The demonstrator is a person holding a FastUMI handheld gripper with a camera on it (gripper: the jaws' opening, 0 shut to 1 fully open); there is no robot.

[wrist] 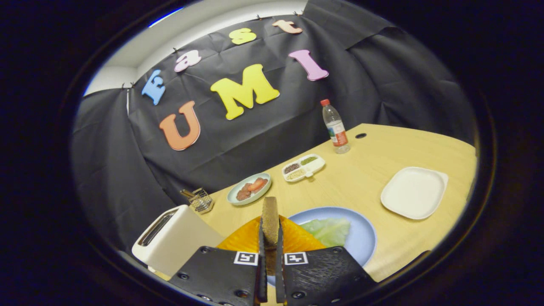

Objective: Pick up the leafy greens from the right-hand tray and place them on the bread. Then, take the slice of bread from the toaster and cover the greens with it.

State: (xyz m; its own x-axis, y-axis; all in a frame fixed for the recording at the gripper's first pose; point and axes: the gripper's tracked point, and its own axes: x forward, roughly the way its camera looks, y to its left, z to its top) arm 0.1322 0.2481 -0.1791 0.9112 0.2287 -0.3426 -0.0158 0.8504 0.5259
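My gripper is shut on a brown slice of bread, held upright and edge-on between both fingers. Just beyond and below the fingers lies a blue plate with pale leafy greens on it. I cannot tell whether bread lies under the greens. The white toaster stands left of the fingers with its slot facing up. The white square tray on the right holds nothing.
An orange mat or dish lies under the fingers beside the blue plate. Farther back on the wooden table are a small plate of red slices, a divided dish of grains, a water bottle and a small wire rack.
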